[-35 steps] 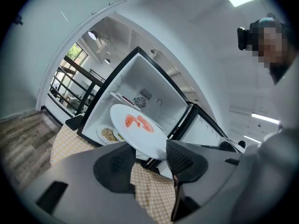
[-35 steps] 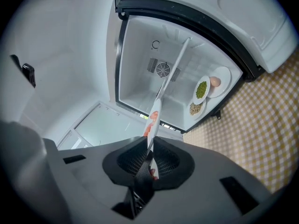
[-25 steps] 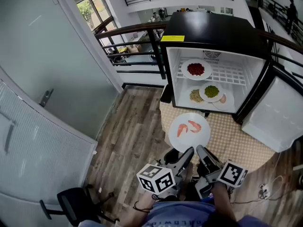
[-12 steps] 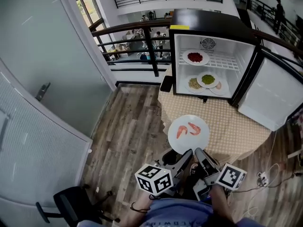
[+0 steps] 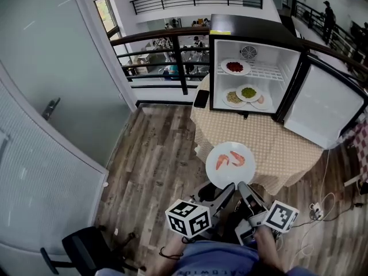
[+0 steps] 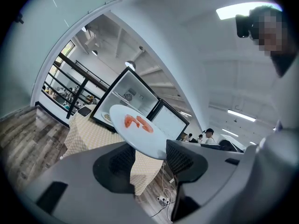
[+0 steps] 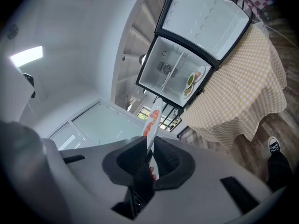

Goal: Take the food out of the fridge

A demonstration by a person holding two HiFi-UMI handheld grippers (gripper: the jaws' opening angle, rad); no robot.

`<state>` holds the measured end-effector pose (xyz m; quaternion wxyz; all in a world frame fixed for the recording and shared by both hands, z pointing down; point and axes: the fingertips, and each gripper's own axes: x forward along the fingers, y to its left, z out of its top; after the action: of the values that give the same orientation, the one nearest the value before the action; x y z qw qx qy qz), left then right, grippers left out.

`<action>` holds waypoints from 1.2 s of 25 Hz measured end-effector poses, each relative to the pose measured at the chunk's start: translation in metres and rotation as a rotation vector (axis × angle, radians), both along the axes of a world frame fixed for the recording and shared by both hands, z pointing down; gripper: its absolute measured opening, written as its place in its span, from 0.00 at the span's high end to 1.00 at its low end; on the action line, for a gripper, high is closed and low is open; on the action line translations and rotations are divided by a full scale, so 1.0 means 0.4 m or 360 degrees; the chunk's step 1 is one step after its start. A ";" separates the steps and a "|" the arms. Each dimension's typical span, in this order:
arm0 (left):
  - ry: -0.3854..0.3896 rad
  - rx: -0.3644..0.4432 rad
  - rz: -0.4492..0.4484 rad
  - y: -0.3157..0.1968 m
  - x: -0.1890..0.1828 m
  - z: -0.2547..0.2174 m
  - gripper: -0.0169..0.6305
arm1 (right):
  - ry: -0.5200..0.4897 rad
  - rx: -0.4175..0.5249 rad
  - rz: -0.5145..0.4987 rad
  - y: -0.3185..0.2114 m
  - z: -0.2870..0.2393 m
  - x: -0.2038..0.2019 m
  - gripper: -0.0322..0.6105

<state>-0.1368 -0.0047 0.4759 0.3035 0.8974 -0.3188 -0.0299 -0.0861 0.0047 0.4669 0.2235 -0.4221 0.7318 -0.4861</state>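
A white plate (image 5: 230, 164) with two pink shrimp (image 5: 230, 158) is in the air in front of the table. My right gripper (image 5: 246, 191) is shut on its near rim; in the right gripper view the plate (image 7: 153, 118) stands edge-on between the pads. My left gripper (image 5: 226, 191) is beside it, open; in the left gripper view the plate (image 6: 135, 132) lies over the wide-apart jaws, its edge at the right jaw. The open fridge (image 5: 287, 56) holds a plate of red food (image 5: 234, 67) on the upper shelf and plates of green (image 5: 248, 92) and beige food (image 5: 233, 99) below.
The fridge stands on a table with a checked cloth (image 5: 276, 148); its door (image 5: 323, 111) is swung open to the right. A dark flat object (image 5: 201, 98) lies at the table's far left corner. A railing (image 5: 167, 56) runs behind, and a glass wall (image 5: 52, 96) lies left. A black chair (image 5: 86, 249) stands at the lower left.
The fridge and table now sit farther off and smaller in the head view. The plate with shrimp has come away from the fridge with both grippers, still held the same way.
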 end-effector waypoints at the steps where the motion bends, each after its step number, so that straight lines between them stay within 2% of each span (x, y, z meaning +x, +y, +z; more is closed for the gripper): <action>1: 0.0002 0.0004 0.0007 0.008 -0.003 -0.002 0.65 | 0.0006 0.0005 0.0005 0.009 -0.002 -0.003 0.87; 8: 0.0024 0.0015 0.0034 0.052 0.006 -0.012 0.65 | 0.0024 0.0006 0.0036 0.056 -0.010 0.007 0.87; 30: 0.0031 -0.0013 0.0006 0.163 0.048 -0.030 0.65 | 0.0047 0.0018 -0.0017 0.163 -0.035 0.046 0.87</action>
<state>-0.1177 0.0605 0.4640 0.3102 0.8964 -0.3143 -0.0368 -0.0677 0.0699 0.4530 0.2126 -0.4241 0.7400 -0.4768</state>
